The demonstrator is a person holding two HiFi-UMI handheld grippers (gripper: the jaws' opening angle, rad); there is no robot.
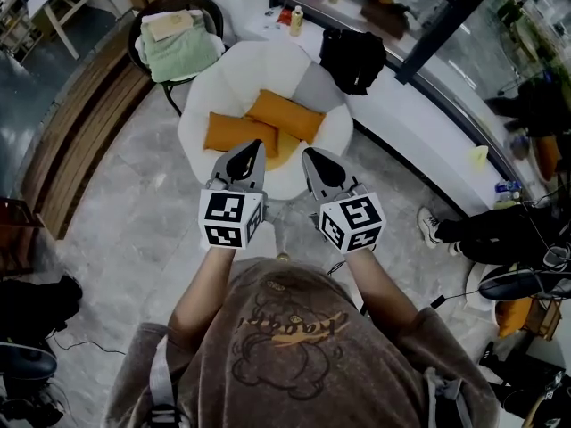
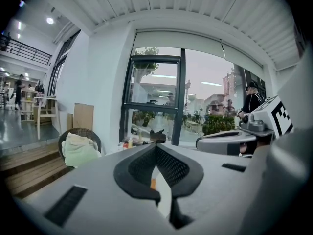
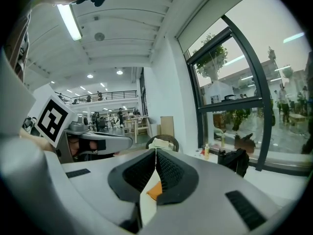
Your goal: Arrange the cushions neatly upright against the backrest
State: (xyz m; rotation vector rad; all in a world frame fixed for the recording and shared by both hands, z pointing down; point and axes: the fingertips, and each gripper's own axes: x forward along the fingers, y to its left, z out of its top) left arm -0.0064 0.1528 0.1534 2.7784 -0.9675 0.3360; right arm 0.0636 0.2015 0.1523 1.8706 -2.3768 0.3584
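Observation:
Two orange cushions lie flat and overlapping on the seat of a round white armchair. A third orange piece shows at the seat's front. A grey cushion leans on the backrest. My left gripper and right gripper hover side by side over the seat's front edge, both shut with nothing held. In the left gripper view the shut jaws point at the window, and in the right gripper view the jaws do the same. Only a sliver of orange shows below each.
A wicker chair holding a green towel stands left of the armchair. A black bag rests on the white ledge behind it, near a small bottle. Wooden steps run along the left. A person's legs are at right.

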